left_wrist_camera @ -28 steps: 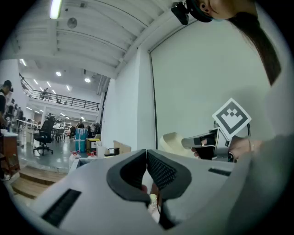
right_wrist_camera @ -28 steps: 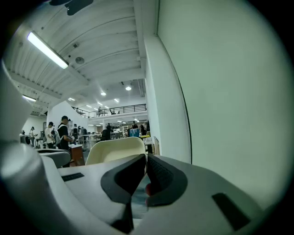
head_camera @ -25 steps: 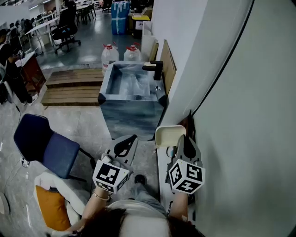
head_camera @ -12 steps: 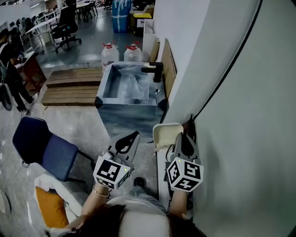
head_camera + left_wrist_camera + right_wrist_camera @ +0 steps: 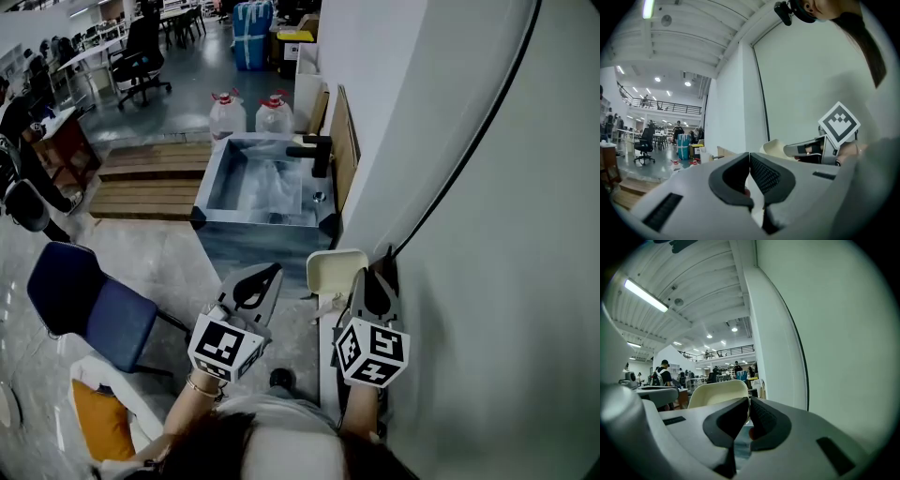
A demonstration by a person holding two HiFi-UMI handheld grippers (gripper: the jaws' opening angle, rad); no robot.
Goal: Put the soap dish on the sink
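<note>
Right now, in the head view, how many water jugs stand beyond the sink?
2. The left jug and the right jug stand side by side just beyond the sink, which hides their bases; more could sit behind it.

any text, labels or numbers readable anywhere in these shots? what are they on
No words or numbers can be read in any view.
Cubes on the left gripper and right gripper: black-and-white square marker patterns only, no letters.
Water jugs: any print is too small to read.
Soap dish: plain, no print visible.
</note>
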